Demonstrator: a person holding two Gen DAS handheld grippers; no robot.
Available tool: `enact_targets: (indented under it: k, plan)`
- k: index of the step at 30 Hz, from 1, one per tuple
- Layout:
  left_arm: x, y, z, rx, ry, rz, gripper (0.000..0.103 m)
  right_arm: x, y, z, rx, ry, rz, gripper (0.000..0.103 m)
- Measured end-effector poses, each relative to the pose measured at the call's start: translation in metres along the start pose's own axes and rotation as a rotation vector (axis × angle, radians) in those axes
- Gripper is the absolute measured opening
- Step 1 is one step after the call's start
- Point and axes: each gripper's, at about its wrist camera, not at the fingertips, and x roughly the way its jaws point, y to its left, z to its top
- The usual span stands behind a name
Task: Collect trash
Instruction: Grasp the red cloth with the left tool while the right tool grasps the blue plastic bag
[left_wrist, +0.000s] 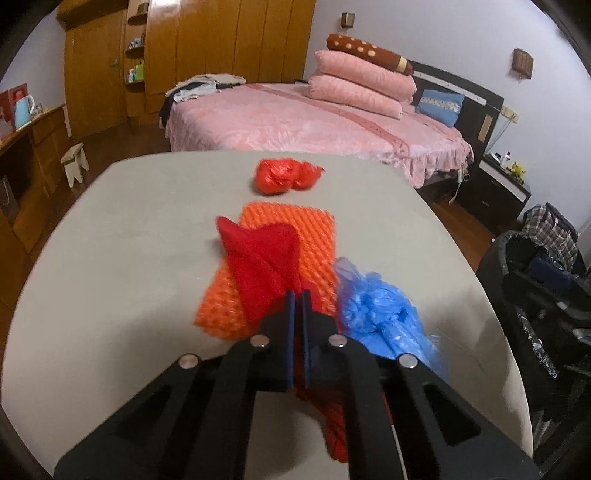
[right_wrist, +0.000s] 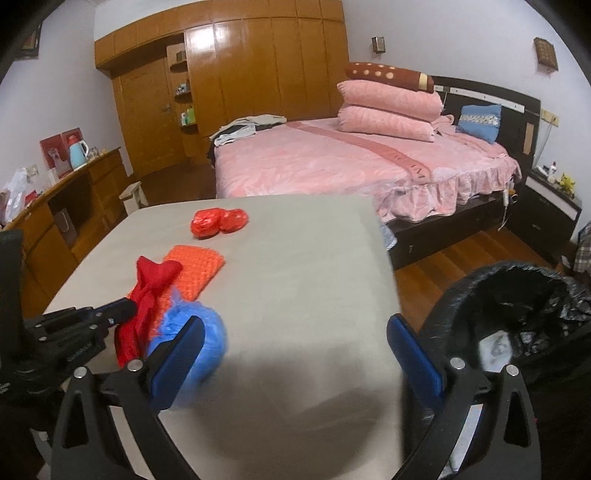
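A crumpled red sheet (left_wrist: 262, 258) lies over an orange foam net (left_wrist: 306, 225) on the grey table (left_wrist: 129, 240). My left gripper (left_wrist: 297, 295) is shut on the red sheet's near end; the right wrist view shows the same grip, left gripper (right_wrist: 127, 308) on red sheet (right_wrist: 147, 291). A blue plastic bag (left_wrist: 373, 314) lies just right of it. My right gripper (right_wrist: 295, 325) stands open over the table (right_wrist: 314, 258), its left finger beside the blue bag (right_wrist: 212, 332), nothing between the pads. A red plastic bag (right_wrist: 218, 221) sits farther back, beyond the orange net (right_wrist: 195, 266).
A bin with a black liner (right_wrist: 517, 295) stands at the table's right edge, also in the left wrist view as the bin (left_wrist: 535, 295). Beyond the table are a pink bed (right_wrist: 351, 162), a wooden sideboard (right_wrist: 74, 199), a small stool (right_wrist: 135, 195) and a nightstand (right_wrist: 546, 206).
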Motion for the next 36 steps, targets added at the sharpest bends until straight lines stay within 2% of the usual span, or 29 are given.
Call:
enact_targets:
  k: [9,15,18,19,20,21,22,24,26,27,28,29,33,35,36]
  plan:
    - [-0.020,0.033,-0.005,-0.001,-0.005,0.046,0.003,0.025,0.042,-0.011,-0.014,0.049,0.082,0.092]
    - [-0.020,0.047,-0.008,-0.023,0.007,0.054,0.003,0.047,0.065,-0.022,-0.065,0.114,0.102,0.083]
    - [-0.017,0.050,-0.008,-0.036,0.021,0.047,0.005,0.054,0.070,-0.025,-0.071,0.145,0.138,0.065]
    - [-0.016,0.050,-0.008,-0.044,0.023,0.041,0.007,0.054,0.071,-0.025,-0.073,0.150,0.155,0.053]
    - [-0.015,0.051,-0.007,-0.052,0.023,0.038,0.008,0.054,0.072,-0.025,-0.079,0.154,0.171,0.050]
    - [-0.014,0.051,-0.006,-0.059,0.024,0.035,0.014,0.053,0.074,-0.025,-0.088,0.151,0.171,0.048]
    - [-0.014,0.051,-0.008,-0.062,0.023,0.033,0.027,0.053,0.074,-0.025,-0.089,0.149,0.174,0.043]
    - [-0.015,0.047,-0.008,-0.066,0.014,0.038,0.045,0.049,0.073,-0.026,-0.087,0.145,0.176,0.035]
    - [-0.013,0.041,-0.008,-0.058,0.015,0.029,0.048,0.044,0.069,-0.025,-0.083,0.138,0.165,0.031]
    - [-0.011,0.040,-0.009,-0.052,0.020,0.032,0.055,0.042,0.065,-0.024,-0.078,0.133,0.155,0.031]
    - [-0.007,0.039,-0.009,-0.046,0.028,0.041,0.058,0.040,0.062,-0.024,-0.071,0.130,0.150,0.026]
    - [-0.005,0.037,-0.010,-0.045,0.033,0.044,0.058,0.039,0.060,-0.023,-0.068,0.130,0.145,0.020]
    - [0.011,0.038,-0.016,-0.061,0.082,0.088,0.057,0.036,0.050,-0.022,-0.063,0.133,0.117,0.020]
    - [0.017,0.039,-0.020,-0.063,0.105,0.087,0.042,0.037,0.047,-0.022,-0.059,0.141,0.117,0.020]
    - [0.020,0.040,-0.022,-0.062,0.117,0.081,0.024,0.038,0.047,-0.022,-0.052,0.148,0.124,0.022]
